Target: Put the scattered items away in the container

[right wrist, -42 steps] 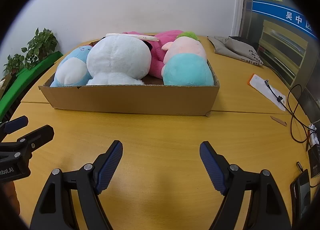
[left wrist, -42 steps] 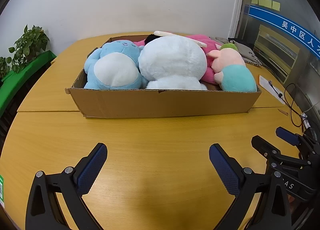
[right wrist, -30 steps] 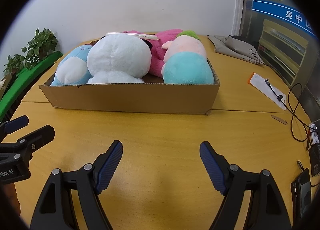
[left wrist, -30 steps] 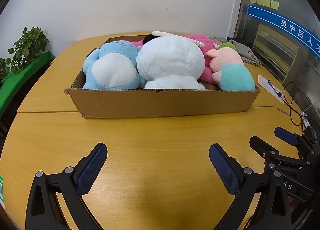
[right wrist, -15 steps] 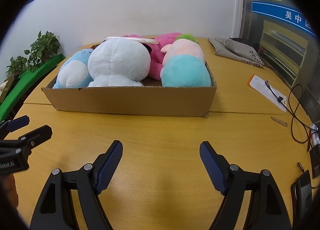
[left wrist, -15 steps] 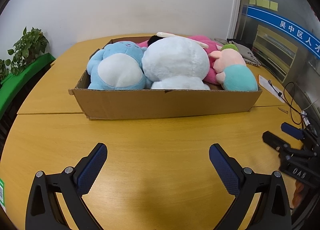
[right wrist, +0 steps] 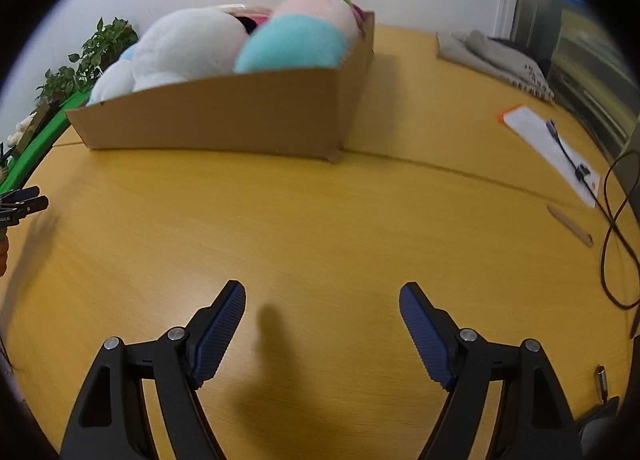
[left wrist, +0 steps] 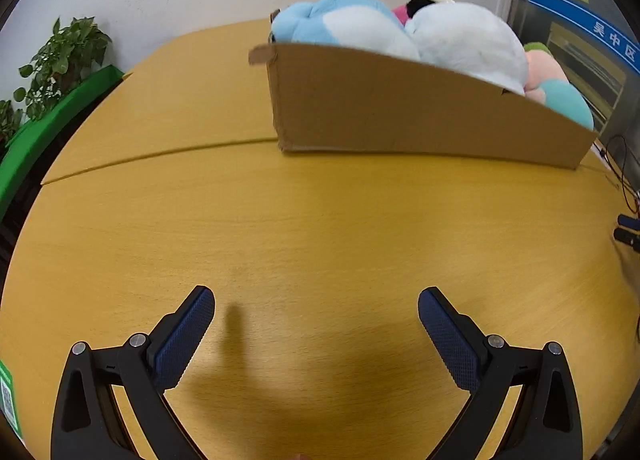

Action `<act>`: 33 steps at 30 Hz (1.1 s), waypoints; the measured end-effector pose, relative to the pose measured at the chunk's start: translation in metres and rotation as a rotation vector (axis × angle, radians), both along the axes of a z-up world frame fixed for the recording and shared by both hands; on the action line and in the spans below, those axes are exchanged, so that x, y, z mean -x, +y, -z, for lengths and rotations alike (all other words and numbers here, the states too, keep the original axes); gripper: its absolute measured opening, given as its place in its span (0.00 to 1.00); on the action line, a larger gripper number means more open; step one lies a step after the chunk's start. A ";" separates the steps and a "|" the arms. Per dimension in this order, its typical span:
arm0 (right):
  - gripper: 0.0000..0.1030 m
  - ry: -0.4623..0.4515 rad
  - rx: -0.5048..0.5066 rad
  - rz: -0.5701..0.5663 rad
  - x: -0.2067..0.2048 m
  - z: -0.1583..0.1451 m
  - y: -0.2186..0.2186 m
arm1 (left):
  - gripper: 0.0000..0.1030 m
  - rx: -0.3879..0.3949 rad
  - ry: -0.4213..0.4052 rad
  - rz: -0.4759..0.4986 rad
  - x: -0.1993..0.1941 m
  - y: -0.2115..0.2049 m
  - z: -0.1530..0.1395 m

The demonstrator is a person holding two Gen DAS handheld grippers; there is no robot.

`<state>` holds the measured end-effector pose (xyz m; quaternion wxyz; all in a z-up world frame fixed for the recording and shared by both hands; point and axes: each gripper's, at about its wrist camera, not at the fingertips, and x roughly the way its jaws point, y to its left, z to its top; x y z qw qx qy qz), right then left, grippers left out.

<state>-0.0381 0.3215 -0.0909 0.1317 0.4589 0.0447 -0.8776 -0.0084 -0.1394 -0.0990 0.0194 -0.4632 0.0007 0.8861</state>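
A shallow cardboard box stands on the wooden table and holds several plush toys: a blue one, a big white one and a pink-and-teal one. The box also shows in the right wrist view with the white plush and the teal plush. My left gripper is open and empty, low over bare table short of the box. My right gripper is open and empty, also low over the table.
A potted plant and a green ledge stand at the left. A grey cloth, a paper sheet, a wooden stick and a black cable lie on the table's right side.
Both grippers have dropped lower towards the table and swung apart, the left turning left and the right turning right. Both stay open and empty. The box has not moved.
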 end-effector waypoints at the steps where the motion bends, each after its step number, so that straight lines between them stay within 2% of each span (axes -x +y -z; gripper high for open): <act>1: 0.78 -0.008 0.004 0.009 0.001 0.003 0.005 | 1.00 0.012 -0.006 0.020 0.001 -0.001 0.004; 6: 0.80 0.008 0.019 0.034 0.003 0.003 0.011 | 1.00 0.003 0.031 0.089 0.006 -0.013 0.010; 9: 0.82 0.036 -0.004 0.056 0.001 0.006 0.003 | 1.00 0.002 0.032 0.116 0.012 -0.020 0.012; 16: 0.89 0.046 -0.009 0.077 0.011 0.008 -0.011 | 1.00 -0.001 0.029 0.089 0.031 -0.032 0.014; 19: 1.00 0.030 -0.036 0.025 0.019 0.011 -0.021 | 1.00 0.001 0.028 0.074 0.040 -0.032 0.013; 23: 1.00 0.013 -0.041 -0.007 0.025 0.012 -0.030 | 1.00 0.001 0.027 0.066 0.042 -0.033 0.014; 28: 1.00 0.008 -0.045 0.036 0.025 0.011 -0.035 | 1.00 0.002 0.028 0.066 0.041 -0.032 0.014; 33: 1.00 0.004 -0.052 0.029 0.014 0.010 -0.037 | 1.00 0.002 0.027 0.066 0.040 -0.033 0.014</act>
